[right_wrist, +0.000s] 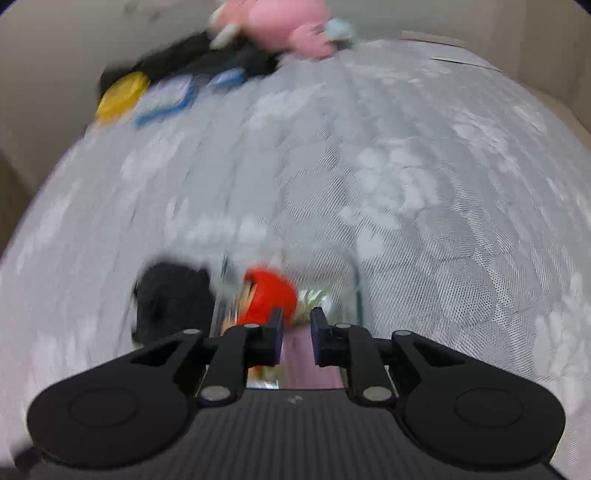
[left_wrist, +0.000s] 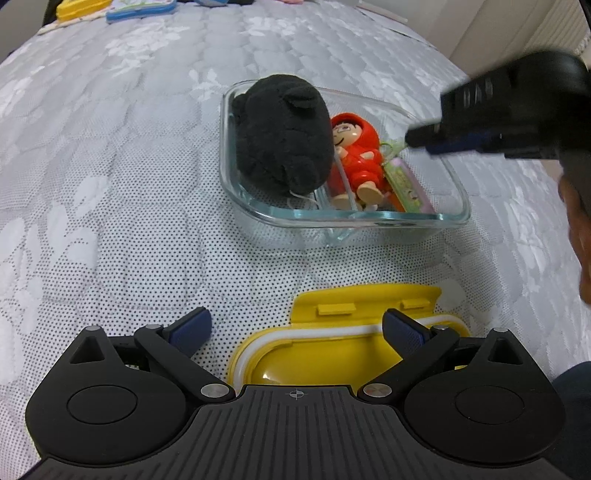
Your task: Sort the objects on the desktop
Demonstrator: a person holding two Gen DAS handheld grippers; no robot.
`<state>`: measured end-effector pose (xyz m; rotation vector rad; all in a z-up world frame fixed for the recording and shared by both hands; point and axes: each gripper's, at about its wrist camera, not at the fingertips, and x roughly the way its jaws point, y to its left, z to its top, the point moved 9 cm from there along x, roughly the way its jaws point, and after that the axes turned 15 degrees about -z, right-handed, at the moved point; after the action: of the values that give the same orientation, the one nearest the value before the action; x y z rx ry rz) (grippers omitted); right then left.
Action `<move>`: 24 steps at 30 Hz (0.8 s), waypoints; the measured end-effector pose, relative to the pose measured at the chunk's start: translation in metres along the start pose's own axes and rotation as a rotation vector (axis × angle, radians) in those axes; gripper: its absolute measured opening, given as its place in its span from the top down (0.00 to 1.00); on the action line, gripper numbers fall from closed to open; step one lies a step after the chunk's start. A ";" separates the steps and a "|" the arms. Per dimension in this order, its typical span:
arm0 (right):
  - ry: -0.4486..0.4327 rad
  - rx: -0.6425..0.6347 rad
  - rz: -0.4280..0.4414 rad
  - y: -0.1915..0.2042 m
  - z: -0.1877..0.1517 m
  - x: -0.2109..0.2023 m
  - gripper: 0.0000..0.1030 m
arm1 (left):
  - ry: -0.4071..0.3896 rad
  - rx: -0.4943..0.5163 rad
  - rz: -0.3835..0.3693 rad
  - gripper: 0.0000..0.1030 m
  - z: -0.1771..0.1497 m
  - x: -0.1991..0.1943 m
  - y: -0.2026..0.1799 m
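A clear glass dish stands on the grey quilted surface. It holds a black plush toy, a red-hooded doll and a pink-edged flat item. My left gripper is open and empty, above a yellow lid in front of the dish. My right gripper hovers over the dish's right side with its fingers a narrow gap apart and nothing between them; it also shows in the left wrist view. The right wrist view is blurred; the plush and doll show there.
At the far edge lie a yellow box and a blue-rimmed case. In the right wrist view a pink plush and dark items lie at the back. A hand is at the right edge.
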<state>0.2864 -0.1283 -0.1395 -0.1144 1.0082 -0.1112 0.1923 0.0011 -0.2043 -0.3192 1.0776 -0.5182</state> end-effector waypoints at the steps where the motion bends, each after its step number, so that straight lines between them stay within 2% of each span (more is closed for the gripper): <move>1: 0.009 -0.041 -0.014 0.004 -0.005 0.001 0.82 | 0.002 0.003 0.001 0.02 0.000 0.000 -0.001; 3: 0.016 -0.095 -0.038 0.011 -0.012 0.007 0.81 | 0.004 0.008 0.003 0.01 -0.001 0.000 -0.001; 6: -0.008 -0.088 -0.053 0.017 -0.014 0.014 0.78 | 0.006 0.009 0.003 0.01 -0.002 0.000 -0.001; 10: -0.086 -0.146 -0.105 0.023 -0.009 0.023 0.80 | 0.009 0.014 0.004 0.01 -0.002 0.000 -0.001; 13: -0.038 -0.095 -0.097 0.020 -0.012 0.021 0.79 | 0.010 0.013 0.003 0.01 -0.002 0.000 -0.001; 18: 0.048 -0.037 -0.031 0.011 -0.018 0.008 0.79 | 0.011 0.014 0.001 0.01 -0.002 0.000 -0.001; 22: -0.027 0.112 0.015 -0.015 -0.005 -0.020 0.78 | 0.005 0.007 -0.008 0.01 0.000 -0.001 0.001; 24: -0.049 0.157 0.039 -0.027 -0.005 -0.032 0.71 | -0.006 -0.014 -0.014 0.01 0.001 -0.002 0.005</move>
<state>0.2644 -0.1503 -0.1110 0.0457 0.9484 -0.1510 0.1939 0.0062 -0.2044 -0.3404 1.0738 -0.5222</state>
